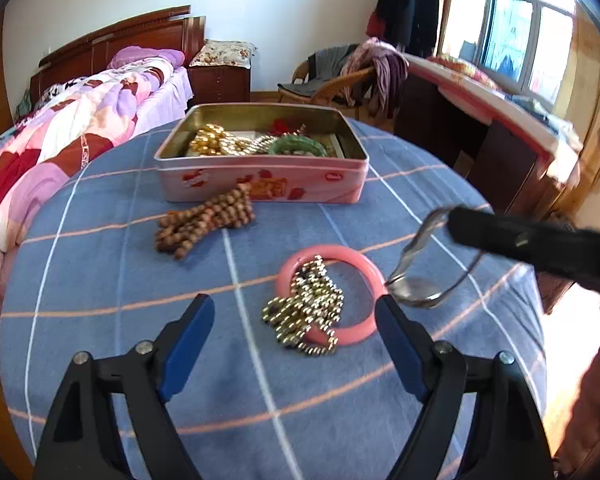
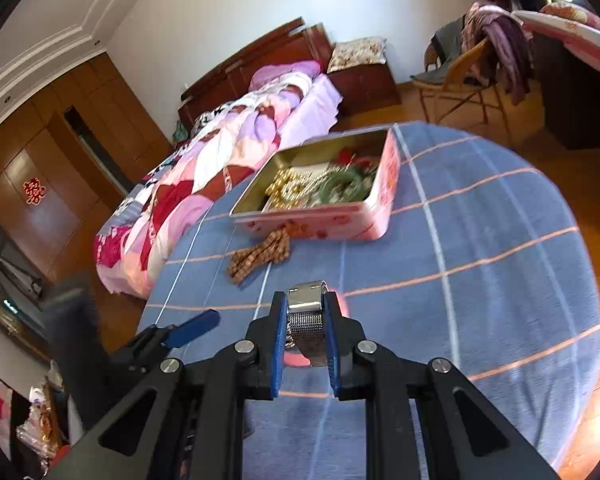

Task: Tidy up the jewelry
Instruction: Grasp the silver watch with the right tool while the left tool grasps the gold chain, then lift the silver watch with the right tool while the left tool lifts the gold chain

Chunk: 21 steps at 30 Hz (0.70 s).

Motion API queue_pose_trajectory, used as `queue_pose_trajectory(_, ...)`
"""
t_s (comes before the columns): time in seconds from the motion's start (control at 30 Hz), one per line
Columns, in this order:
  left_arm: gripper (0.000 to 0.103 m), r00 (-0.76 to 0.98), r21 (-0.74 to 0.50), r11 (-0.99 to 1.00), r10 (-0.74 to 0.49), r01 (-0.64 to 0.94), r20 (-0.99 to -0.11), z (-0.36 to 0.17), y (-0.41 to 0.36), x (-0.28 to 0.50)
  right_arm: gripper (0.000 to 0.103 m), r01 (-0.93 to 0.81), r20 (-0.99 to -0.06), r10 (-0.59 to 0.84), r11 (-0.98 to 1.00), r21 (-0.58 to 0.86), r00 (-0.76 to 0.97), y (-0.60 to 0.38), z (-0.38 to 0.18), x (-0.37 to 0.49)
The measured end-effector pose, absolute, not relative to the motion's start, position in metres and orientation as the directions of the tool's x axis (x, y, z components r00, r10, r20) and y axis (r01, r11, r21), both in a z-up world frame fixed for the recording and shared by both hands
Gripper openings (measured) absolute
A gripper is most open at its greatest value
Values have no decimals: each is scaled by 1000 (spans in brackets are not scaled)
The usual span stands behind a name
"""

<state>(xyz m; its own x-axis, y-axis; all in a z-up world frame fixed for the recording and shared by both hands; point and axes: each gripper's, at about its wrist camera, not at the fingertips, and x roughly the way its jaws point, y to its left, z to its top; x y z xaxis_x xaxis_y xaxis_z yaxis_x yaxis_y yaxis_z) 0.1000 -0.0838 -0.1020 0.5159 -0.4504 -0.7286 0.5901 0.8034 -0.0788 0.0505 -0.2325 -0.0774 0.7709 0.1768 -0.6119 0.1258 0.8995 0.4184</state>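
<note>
My right gripper (image 2: 305,300) is shut on a silver mesh-band watch (image 2: 307,320) and holds it above the blue checked tablecloth (image 2: 480,260). From the left wrist view the watch (image 1: 424,276) hangs from the right gripper (image 1: 452,220). My left gripper (image 1: 296,308) is open, low over the cloth, before a pink bangle (image 1: 364,268) and a gold bead chain (image 1: 308,308) lying across it. A wooden bead bracelet (image 1: 204,224) lies before the pink tin box (image 1: 260,184), which holds gold beads and a green bangle (image 1: 296,146).
A bed (image 1: 60,128) with a floral quilt stands left of the round table. A wicker chair (image 1: 340,84) with clothes and a desk (image 1: 500,128) stand behind right. The table edge (image 2: 572,420) drops to wooden floor.
</note>
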Motion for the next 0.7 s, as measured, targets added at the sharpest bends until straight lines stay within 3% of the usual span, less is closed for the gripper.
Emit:
queue_pose_trajectory(0.07,52,490,-69,808,-420,586,-764,-110,-93,106,17,138,-608,154,904,406,779,-237,-74,47)
queue_pose_trajectory(0.1,43,459,-76,812,-401,578,-793,-116,-96,111,17,141,-608,151,903,406,779,-239,-74,46)
queue_pose_trajectory(0.23,39,453,-90,822,-398,563,-797,-117,-93,113,17,163,-619,139,899,406,773,-248,-80,43)
queue_pose_trajectory(0.33,22,456,-88,824,-394,559,-798,-117,-90,110,17,176,-623,141,891,419,769,-253,-85,41)
queue_pose_trajectory(0.43,16,440,-155,818,-445,554,-780,-114,-81,107,17,177,-618,134,893,415,775,-253,-82,40)
queue_pose_trajectory(0.7,16,481,-275,787,-570,552,-666,-80,-46,95,17,168,-586,120,895,413,801,-252,-67,34)
